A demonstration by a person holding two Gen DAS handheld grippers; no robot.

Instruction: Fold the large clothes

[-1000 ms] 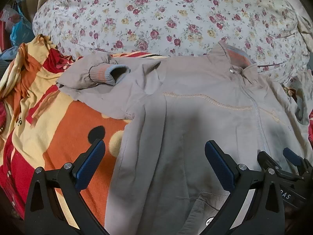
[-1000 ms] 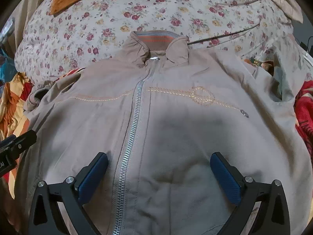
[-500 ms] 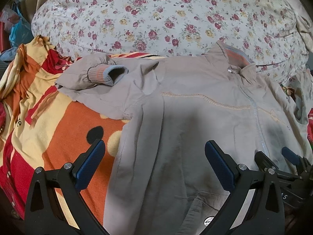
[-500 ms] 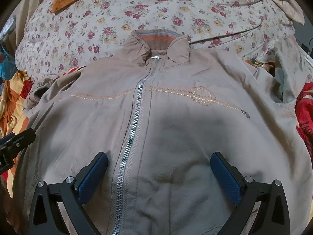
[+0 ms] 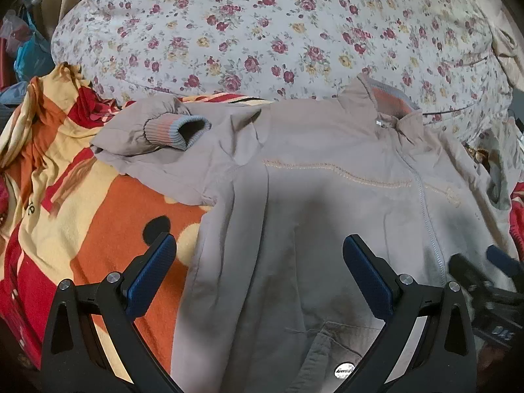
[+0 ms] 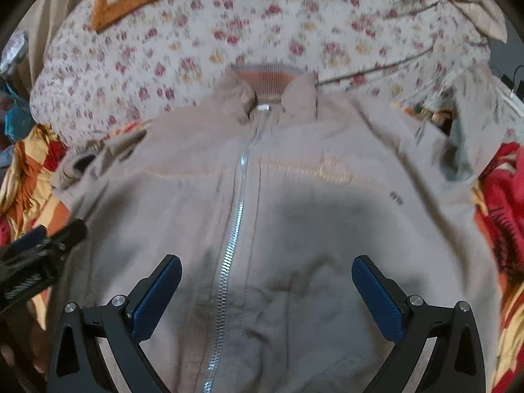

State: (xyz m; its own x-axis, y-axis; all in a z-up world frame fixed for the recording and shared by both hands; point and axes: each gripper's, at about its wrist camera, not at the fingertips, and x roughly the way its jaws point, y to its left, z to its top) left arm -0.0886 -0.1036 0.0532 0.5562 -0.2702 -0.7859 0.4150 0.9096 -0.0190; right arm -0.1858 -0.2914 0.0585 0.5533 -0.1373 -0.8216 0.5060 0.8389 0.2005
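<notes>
A beige zip jacket (image 5: 327, 203) lies front up on the bed, collar toward the far side; it also fills the right wrist view (image 6: 294, 196). Its zipper (image 6: 235, 222) is closed. Its left sleeve is folded in, with the ribbed cuff (image 5: 183, 127) lying near the shoulder. My left gripper (image 5: 258, 271) is open and empty above the jacket's left side edge. My right gripper (image 6: 267, 288) is open and empty above the lower front, right of the zipper. Each gripper shows at the edge of the other's view.
A floral duvet (image 5: 278, 32) is heaped beyond the collar. An orange, red and yellow blanket (image 5: 82, 216) covers the bed to the left and also shows at the right (image 6: 501, 203). Bags (image 5: 26, 49) sit at the far left.
The right wrist view has shifted and is blurred now; the zipper sits more central between its fingers. The left gripper has barely moved. Both stay open.
</notes>
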